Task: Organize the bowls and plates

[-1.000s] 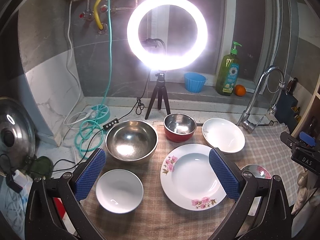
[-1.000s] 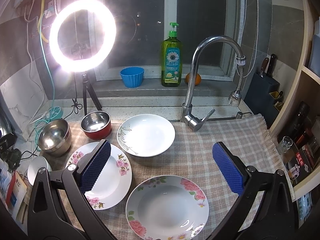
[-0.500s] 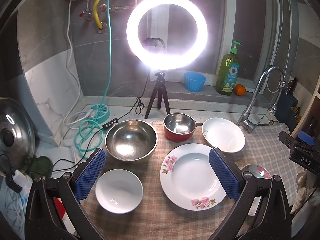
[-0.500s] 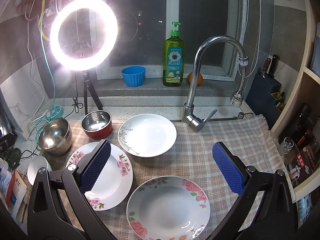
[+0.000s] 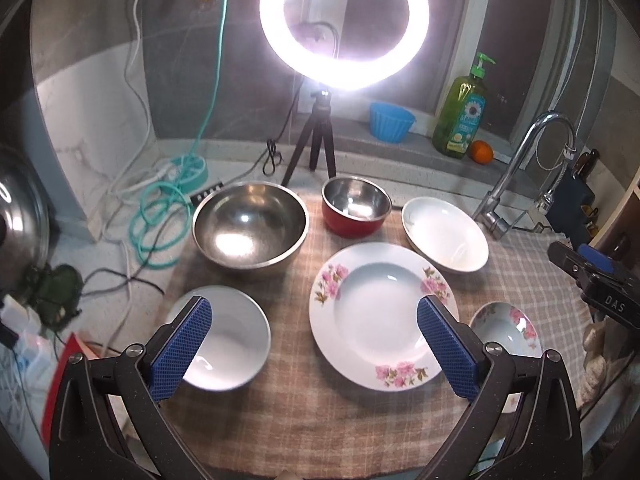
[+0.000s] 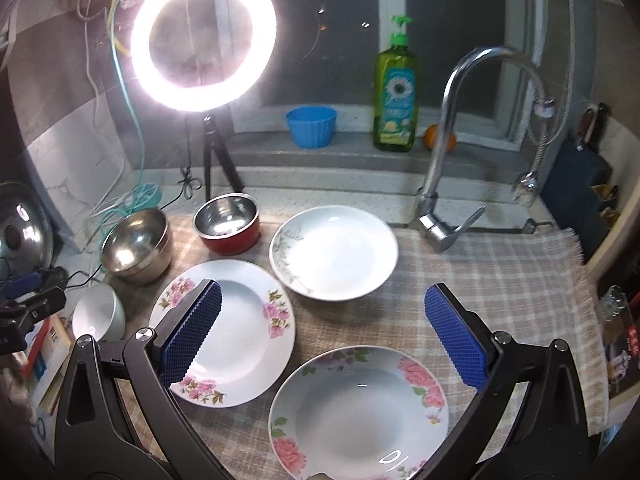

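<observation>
On a checked cloth (image 5: 280, 412) lie a large steel bowl (image 5: 251, 229), a red bowl with steel inside (image 5: 356, 206), a plain white bowl (image 5: 230, 332), a wide pink-flowered plate (image 5: 380, 316), a white plate with a grey sprig (image 6: 334, 252) and a deep rose-patterned plate (image 6: 360, 412). My left gripper (image 5: 316, 348) is open and empty, above the cloth between the white bowl and the flowered plate (image 6: 236, 328). My right gripper (image 6: 320, 334) is open and empty, above the rose plate. The right gripper's side shows at the left wrist view's right edge (image 5: 596, 280).
A ring light on a tripod (image 5: 344, 20) stands behind the bowls. A tap (image 6: 444, 208) rises at the back right. Soap bottle (image 6: 396, 92), blue cup (image 6: 312, 126) and an orange (image 5: 480, 151) sit on the sill. Cables (image 5: 160, 216) and a pot lid (image 5: 20, 232) lie left.
Both grippers have moved forward and tilted down toward the dishes, which now look larger. No dish has moved. Both grippers stay open.
</observation>
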Demonstrator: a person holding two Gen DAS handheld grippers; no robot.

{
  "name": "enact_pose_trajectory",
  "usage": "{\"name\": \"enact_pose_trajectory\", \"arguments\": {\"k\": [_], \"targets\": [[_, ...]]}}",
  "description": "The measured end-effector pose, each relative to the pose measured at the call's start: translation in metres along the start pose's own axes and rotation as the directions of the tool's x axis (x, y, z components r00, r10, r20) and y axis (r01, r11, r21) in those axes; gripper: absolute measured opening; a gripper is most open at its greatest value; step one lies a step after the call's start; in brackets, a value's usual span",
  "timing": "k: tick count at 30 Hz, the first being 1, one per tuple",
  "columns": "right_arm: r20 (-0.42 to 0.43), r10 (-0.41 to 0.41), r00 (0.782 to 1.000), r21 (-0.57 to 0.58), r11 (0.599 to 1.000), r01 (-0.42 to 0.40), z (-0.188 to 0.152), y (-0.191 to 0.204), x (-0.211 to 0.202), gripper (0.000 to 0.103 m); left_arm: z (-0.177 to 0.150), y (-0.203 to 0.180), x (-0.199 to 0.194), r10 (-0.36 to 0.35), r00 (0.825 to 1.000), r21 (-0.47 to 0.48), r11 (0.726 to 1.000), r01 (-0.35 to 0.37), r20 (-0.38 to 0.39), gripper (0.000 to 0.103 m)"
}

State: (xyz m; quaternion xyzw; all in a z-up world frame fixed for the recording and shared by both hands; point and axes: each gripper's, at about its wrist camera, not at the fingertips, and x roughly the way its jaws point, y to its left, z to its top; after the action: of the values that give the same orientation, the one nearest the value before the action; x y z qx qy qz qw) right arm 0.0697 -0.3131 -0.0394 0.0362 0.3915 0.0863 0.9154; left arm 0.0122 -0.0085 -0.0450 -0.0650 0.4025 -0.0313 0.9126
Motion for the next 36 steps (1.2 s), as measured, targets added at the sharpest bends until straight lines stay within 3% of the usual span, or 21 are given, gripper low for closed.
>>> {"name": "enact_pose_trajectory", "arguments": {"k": [3, 5, 10, 13, 22, 31, 36], "targets": [[-0.068, 0.089, 0.994, 0.049, 0.995, -0.086, -0.003, -0.008, 0.019, 0.096, -0.009, -0.002, 0.004, -0.016, 0.999, -0.002, 1.0, 0.016, -0.029, 0.096], [-0.13, 0.155, 0.979, 0.1, 0.985, -0.143, -0.006, -0.012, 0.036, 0.087, -0.014, -0.003, 0.009, -0.033, 0.998, 0.0, 0.999, 0.034, -0.057, 0.083], [-0.24, 0.239, 0.941, 0.14, 0.968, -0.21, -0.017, -0.015, 0.07, 0.052, -0.026, 0.004, 0.023, -0.105, 0.985, -0.072, 0.993, 0.096, -0.133, 0.057], [-0.289, 0.28, 0.916, 0.162, 0.957, -0.241, -0.022, -0.015, 0.088, 0.049, -0.035, 0.005, 0.031, -0.14, 0.976, -0.108, 0.987, 0.123, -0.167, 0.051], [-0.372, 0.314, 0.873, 0.197, 0.946, -0.256, -0.023, -0.019, 0.13, 0.04, -0.057, 0.01, 0.062, -0.229, 0.937, -0.226, 0.959, 0.17, -0.264, 0.027], [-0.411, 0.333, 0.849, 0.233, 0.938, -0.256, -0.025, -0.02, 0.154, 0.04, -0.062, 0.017, 0.084, -0.237, 0.927, -0.274, 0.949, 0.157, -0.291, 0.027], [-0.415, 0.333, 0.847, 0.241, 0.938, -0.251, -0.024, -0.017, 0.162, 0.039, -0.063, 0.02, 0.093, -0.241, 0.921, -0.283, 0.947, 0.154, -0.305, 0.027]]}}
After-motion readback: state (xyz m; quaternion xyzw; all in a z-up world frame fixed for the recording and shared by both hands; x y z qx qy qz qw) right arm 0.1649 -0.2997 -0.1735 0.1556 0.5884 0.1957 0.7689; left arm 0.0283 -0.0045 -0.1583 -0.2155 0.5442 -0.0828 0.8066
